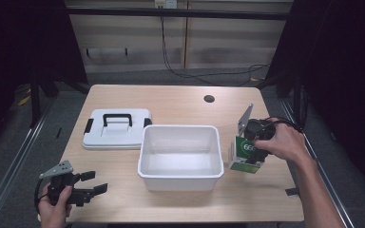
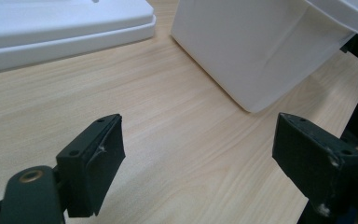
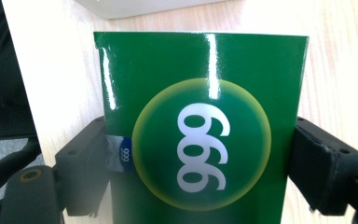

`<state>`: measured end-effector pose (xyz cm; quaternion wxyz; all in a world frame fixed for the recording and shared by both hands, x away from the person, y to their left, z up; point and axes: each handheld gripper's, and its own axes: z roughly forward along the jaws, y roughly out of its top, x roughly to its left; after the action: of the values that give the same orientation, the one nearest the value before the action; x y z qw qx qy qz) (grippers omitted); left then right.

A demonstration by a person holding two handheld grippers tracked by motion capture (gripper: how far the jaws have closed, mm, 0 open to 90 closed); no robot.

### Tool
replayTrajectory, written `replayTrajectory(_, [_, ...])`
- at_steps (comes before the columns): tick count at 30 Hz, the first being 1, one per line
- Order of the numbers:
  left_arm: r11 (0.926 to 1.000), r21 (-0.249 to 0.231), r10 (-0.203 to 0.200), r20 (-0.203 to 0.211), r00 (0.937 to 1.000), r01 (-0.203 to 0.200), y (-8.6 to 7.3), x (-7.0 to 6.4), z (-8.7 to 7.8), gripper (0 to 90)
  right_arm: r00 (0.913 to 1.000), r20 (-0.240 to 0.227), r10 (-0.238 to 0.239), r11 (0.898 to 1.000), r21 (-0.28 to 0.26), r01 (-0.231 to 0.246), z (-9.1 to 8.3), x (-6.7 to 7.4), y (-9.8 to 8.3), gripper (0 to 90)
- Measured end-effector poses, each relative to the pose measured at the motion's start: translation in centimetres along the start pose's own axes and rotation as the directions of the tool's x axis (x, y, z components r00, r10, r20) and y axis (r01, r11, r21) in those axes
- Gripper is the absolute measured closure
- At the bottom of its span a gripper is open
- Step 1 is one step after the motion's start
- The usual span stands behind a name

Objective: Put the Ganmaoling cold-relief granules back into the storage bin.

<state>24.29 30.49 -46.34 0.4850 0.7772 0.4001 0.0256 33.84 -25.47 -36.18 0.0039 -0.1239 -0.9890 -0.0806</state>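
A green and white box (image 1: 245, 154) marked 999 stands on the table just right of the white bin (image 1: 179, 154). My right gripper (image 1: 253, 151) reaches it from the right and is shut on it. In the right gripper view the green face (image 3: 200, 135) sits squeezed between both black pads (image 3: 89, 163). At the front left corner of the table my left gripper (image 1: 95, 182) is open, low over bare wood. The left gripper view has its jaws spread wide with nothing between them (image 2: 198, 154), pointing at the bin's near corner (image 2: 256, 56).
A white lid (image 1: 117, 128) with a black handle and black clips lies flat left of the bin; its edge (image 2: 65, 32) is seen ahead of the left jaws. A round hole (image 1: 209, 99) sits in the tabletop at the back. The bin's inside holds nothing.
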Motion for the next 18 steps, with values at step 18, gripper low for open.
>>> replayTrajectory(18, [0.9999,-0.003,0.01,0.006,0.9999,-0.01,0.0,-0.1,-0.1,16.6,0.9998,0.015,-0.015,0.999,-0.048,0.016,-2.4,0.8,0.3,16.0])
